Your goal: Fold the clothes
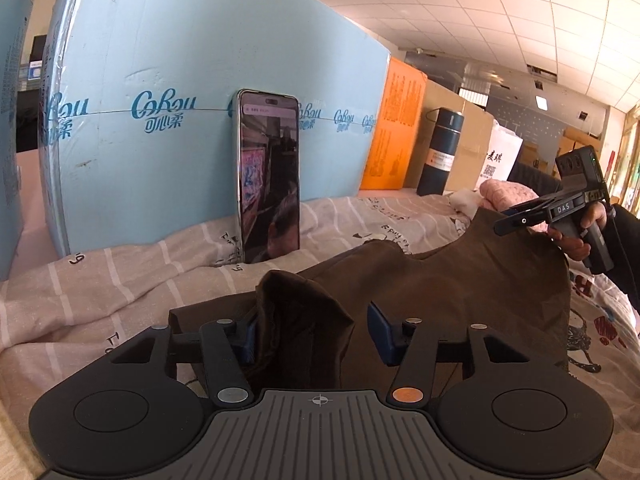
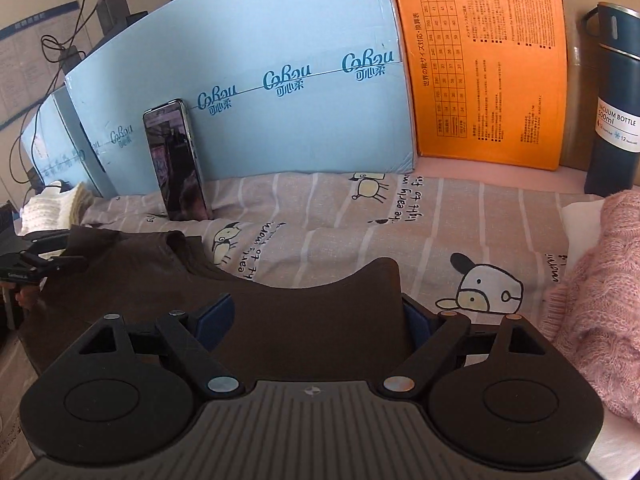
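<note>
A dark brown garment point(image 1: 460, 280) lies spread on the patterned bed sheet point(image 1: 120, 280). My left gripper point(image 1: 312, 332) is open, its blue pads point(image 1: 382, 332) on either side of a raised brown fold point(image 1: 304, 320) that stands between them. My right gripper point(image 2: 320, 320) is open wide, with the brown garment's shoulder edge point(image 2: 320, 312) lying between its pads point(image 2: 216, 314). The right gripper also shows in the left wrist view point(image 1: 520, 220), held by a hand at the garment's far right corner. The left gripper shows small in the right wrist view point(image 2: 36, 260).
A phone point(image 1: 270, 176) leans upright against a light blue box point(image 1: 180, 120). An orange box point(image 2: 484, 60) and a dark vacuum bottle point(image 2: 614, 104) stand behind the bed. A pink knit garment point(image 2: 600, 300) lies at the right, a white knit point(image 2: 52, 204) at the left.
</note>
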The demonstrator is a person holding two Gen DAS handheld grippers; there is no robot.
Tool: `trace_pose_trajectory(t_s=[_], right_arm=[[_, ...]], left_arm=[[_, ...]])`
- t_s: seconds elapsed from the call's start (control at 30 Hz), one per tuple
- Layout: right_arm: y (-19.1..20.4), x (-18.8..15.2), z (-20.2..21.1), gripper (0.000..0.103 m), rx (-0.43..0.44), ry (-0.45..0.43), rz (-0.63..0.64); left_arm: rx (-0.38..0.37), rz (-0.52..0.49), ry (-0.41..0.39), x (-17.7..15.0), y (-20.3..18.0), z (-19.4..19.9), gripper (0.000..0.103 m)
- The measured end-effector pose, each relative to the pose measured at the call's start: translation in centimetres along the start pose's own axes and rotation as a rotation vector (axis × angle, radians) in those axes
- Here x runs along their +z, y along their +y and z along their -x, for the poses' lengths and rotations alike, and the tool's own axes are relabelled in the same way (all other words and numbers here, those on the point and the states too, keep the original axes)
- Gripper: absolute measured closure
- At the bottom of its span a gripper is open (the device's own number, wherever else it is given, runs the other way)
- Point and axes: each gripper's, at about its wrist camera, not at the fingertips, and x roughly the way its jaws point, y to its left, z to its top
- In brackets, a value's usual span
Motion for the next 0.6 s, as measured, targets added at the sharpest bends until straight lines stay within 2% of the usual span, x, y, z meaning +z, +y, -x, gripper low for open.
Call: trace_pose_trajectory(t_s=[0.1,0.17,0.2,0.27,0.33,0.4,0.43,0.47,0.5,0.53,0.57,0.6], right_arm=[[0.0,-0.1,0.5,0.039,0.009,-0.02,0.007],[0.2,-0.2,0.6,0.056,0.019,-0.025,0.021],[0.4,-0.3,0.6,0.06,0.019,-0.024,0.034],[0.7,-0.4,0.6,0.076,0.019,-0.023,0.064],[0.9,-0.5,0.4,0.084,0.024,-0.02,0.087],[1.0,-0.6,0.0,0.084,0.019,-0.009,0.099],[1.0,-0.6,-0.3,0.079,0.012,-0.004,0.101],[0.9,-0.7,-0.6,0.069,0.004,0.005,0.099],[0.9,-0.7,-0.8,0.065,-0.004,0.012,0.097],[1.0,-0.8,-1.1,0.065,-0.018,0.02,0.101],[1.0,-0.8,-1.4,0.068,-0.036,0.029,0.109],[0.9,-0.9,-1.6,0.072,-0.051,0.035,0.115]], left_arm=[[0.014,-0.037,0.005,-0.2,-0.2,-0.2,0.065],[0.038,-0.057,0.011,-0.3,-0.4,-0.3,0.069],[0.05,-0.065,0.012,-0.3,-0.4,-0.4,0.073],[0.074,-0.069,0.013,-0.2,-0.4,-0.5,0.076],[0.098,-0.065,0.011,0.0,-0.3,-0.7,0.076],[0.122,-0.06,0.01,0.1,-0.2,-0.9,0.073],[0.134,-0.058,0.01,0.2,-0.2,-1.0,0.073],[0.148,-0.059,0.014,0.3,-0.2,-1.2,0.073],[0.161,-0.06,0.018,0.3,-0.2,-1.4,0.075],[0.173,-0.06,0.021,0.3,-0.2,-1.6,0.077],[0.182,-0.06,0.02,0.3,-0.1,-1.6,0.087],[0.197,-0.057,0.018,0.3,-0.1,-1.6,0.092]])
